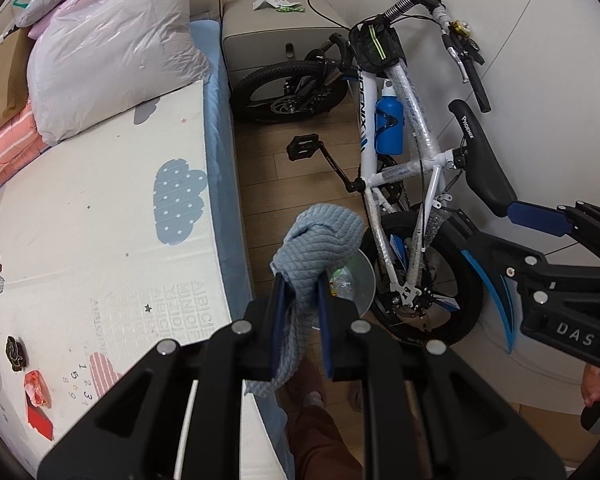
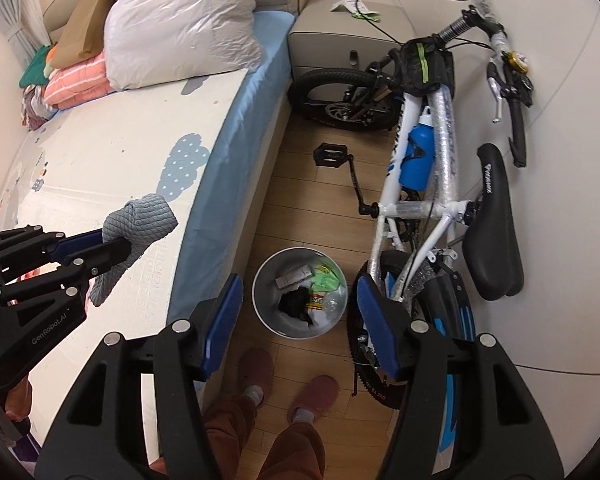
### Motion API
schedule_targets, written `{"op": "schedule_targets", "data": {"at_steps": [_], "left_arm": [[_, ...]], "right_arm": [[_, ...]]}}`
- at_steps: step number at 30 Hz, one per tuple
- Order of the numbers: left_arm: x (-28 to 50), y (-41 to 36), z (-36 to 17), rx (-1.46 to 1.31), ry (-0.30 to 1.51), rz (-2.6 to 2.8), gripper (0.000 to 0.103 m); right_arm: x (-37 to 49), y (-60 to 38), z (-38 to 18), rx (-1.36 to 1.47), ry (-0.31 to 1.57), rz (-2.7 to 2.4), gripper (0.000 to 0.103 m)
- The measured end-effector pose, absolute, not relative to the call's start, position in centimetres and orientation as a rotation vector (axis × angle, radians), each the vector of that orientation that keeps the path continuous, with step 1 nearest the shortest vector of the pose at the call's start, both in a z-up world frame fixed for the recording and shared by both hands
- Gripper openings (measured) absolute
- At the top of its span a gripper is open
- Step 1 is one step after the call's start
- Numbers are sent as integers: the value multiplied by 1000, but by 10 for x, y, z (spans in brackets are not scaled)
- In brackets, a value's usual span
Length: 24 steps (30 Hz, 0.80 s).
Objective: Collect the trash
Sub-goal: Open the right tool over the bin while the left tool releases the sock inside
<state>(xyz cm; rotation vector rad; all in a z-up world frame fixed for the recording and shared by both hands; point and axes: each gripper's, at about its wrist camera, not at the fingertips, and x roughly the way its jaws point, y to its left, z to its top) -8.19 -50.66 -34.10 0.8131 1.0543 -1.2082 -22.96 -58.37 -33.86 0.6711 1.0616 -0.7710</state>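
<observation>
My left gripper [image 1: 300, 280] is shut on a grey-blue quilted cloth [image 1: 320, 248], held over the bed's edge; the gripper [image 2: 112, 248] and cloth [image 2: 140, 216] also show at the left of the right wrist view. A round metal trash bin [image 2: 268, 280] stands on the wood floor between bed and bicycle, holding wrappers, a bottle and something black; its rim [image 1: 366, 280] peeks out behind the cloth. My right gripper [image 2: 300, 292] is open and empty above the bin. A red crumpled wrapper [image 1: 36, 390] and a dark scrap [image 1: 15, 354] lie on the mat.
A bed with a cloud-print mat [image 1: 100, 220] fills the left, with a bagged duvet [image 1: 112, 48] and folded bedding at its head. A white bicycle [image 2: 420, 160] leans on the right wall. A nightstand [image 2: 340, 32] stands behind. The person's slippered feet [image 2: 280, 380] are below.
</observation>
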Motion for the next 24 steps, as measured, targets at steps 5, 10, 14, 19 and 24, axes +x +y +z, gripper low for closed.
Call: {"op": "schedule_targets", "data": {"at_steps": [5, 10, 14, 19, 24], "left_arm": [[-103, -521, -350, 836, 1065, -1257, 17], [-121, -533, -353, 845, 1070, -1305, 39], [-132, -540, -351, 857, 1031, -1316, 54], [-137, -542, -345, 861, 1024, -1304, 56], [-135, -533, -328, 830, 1021, -1269, 57]], "right_arm": [[-252, -589, -341, 689, 1063, -808, 58], [-273, -594, -346, 720, 1058, -836, 58], [-287, -595, -345, 735, 1050, -856, 58], [-299, -595, -339, 735, 1041, -867, 58], [-299, -591, -322, 701, 1033, -843, 58]]}}
